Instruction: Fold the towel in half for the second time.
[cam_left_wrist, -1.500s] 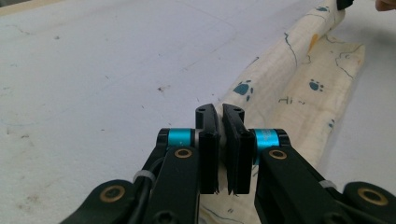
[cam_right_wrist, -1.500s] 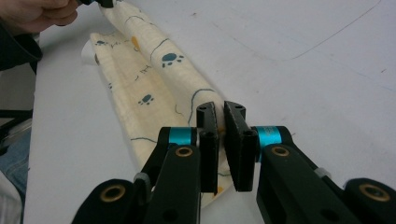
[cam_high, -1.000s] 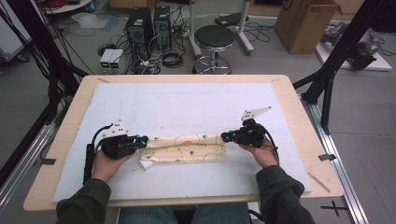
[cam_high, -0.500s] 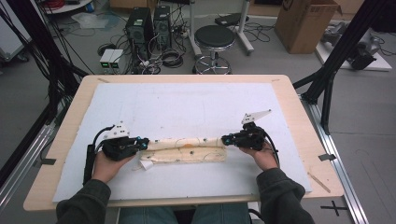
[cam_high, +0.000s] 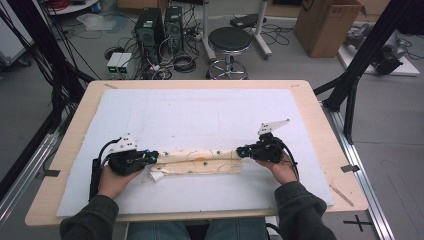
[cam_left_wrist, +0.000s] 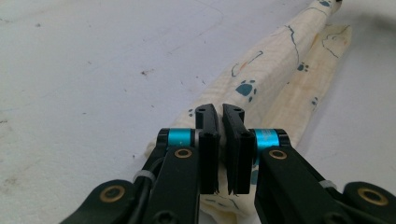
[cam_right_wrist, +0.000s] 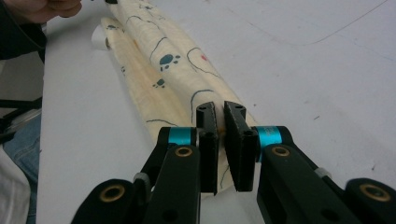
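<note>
A cream cloth (cam_high: 200, 161) printed with blue paw marks lies folded into a long narrow band across the near middle of the white mat (cam_high: 200, 115). My left gripper (cam_high: 150, 157) is shut on the cloth's left end, and the cloth (cam_left_wrist: 261, 79) runs away from its jaws in the left gripper view. My right gripper (cam_high: 241, 151) is shut on the cloth's right end. In the right gripper view the cloth (cam_right_wrist: 159, 56) stretches off toward the other hand (cam_right_wrist: 42, 9). The upper fold is lifted a little between the two grippers.
The mat covers most of a wooden table (cam_high: 320, 120). Beyond the table's far edge stand a black stool (cam_high: 229, 45), computer cases (cam_high: 160, 25) with cables, and a cardboard box (cam_high: 327, 25). Black frame posts (cam_high: 360, 65) rise at both sides.
Both grippers have drawn slightly toward me and down with the cloth's ends still held; the folded band now lies a little nearer the table's front edge.
</note>
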